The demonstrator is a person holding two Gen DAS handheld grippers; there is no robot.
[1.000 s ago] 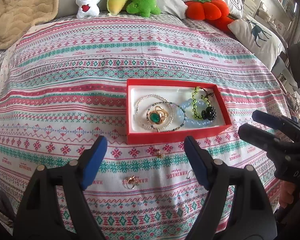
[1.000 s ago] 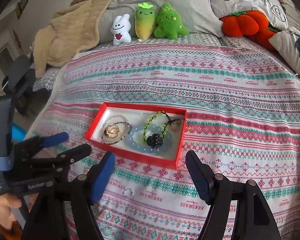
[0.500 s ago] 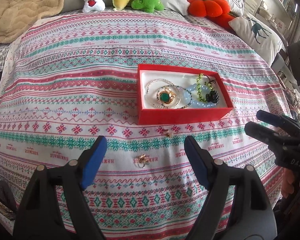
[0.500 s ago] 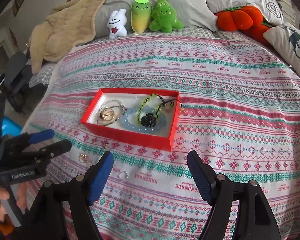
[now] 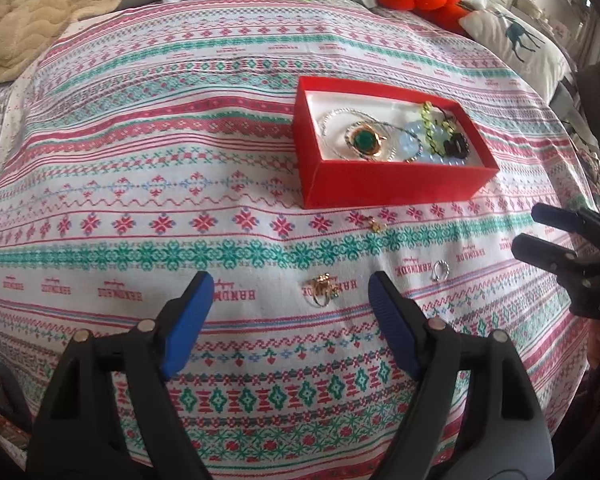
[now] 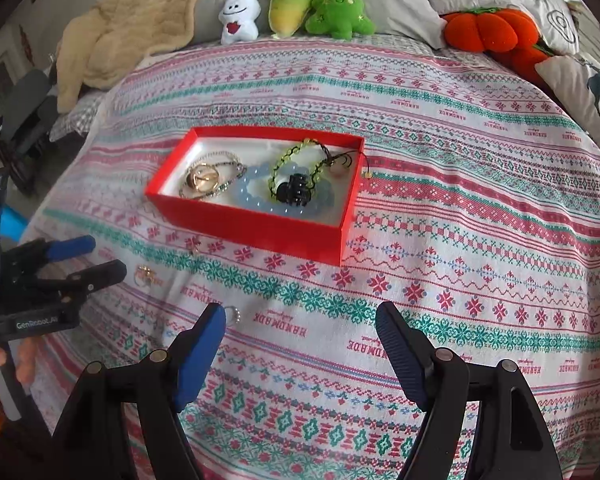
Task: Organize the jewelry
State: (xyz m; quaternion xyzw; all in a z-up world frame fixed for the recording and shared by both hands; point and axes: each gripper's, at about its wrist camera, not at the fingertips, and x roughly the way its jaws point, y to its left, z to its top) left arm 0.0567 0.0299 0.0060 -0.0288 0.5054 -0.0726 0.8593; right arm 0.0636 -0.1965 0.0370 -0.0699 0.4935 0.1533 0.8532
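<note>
Red cardboard marks the collecting point: an open box (image 5: pixel 396 184) sits on a patterned bedspread (image 5: pixel 140 160), right of centre in the left wrist view and left of centre in the right wrist view, already holding bead bracelets, a gold ring with a green stone (image 5: pixel 365 142) and a black hair claw (image 6: pixel 294 193). Three small pieces lie loose on the cloth below the box, presumably waiting their turn: a gold ring (image 5: pixel 321 289), a silver ring (image 5: pixel 440 271) and a tiny gold earring (image 5: pixel 374 225) just beside the box's front wall. The left gripper (image 5: pixel 292 320) hangs at the bottom of its frame with its blue pads spread wide and nothing between them; the gold ring lies just ahead of the gap, toward the right pad, which suggests it is the intended pickup. The right gripper (image 6: pixel 300 344) is likewise spread and empty, and in its own view the silver ring (image 6: pixel 233 313) lies right at the tip of its left pad, so that piece looks like its likely target. Soft bedding under such thin rings may make a clean pinch awkward. Plush toys (image 6: pixel 292 8) and pillows line the top of both frames, well apart from the work.
</note>
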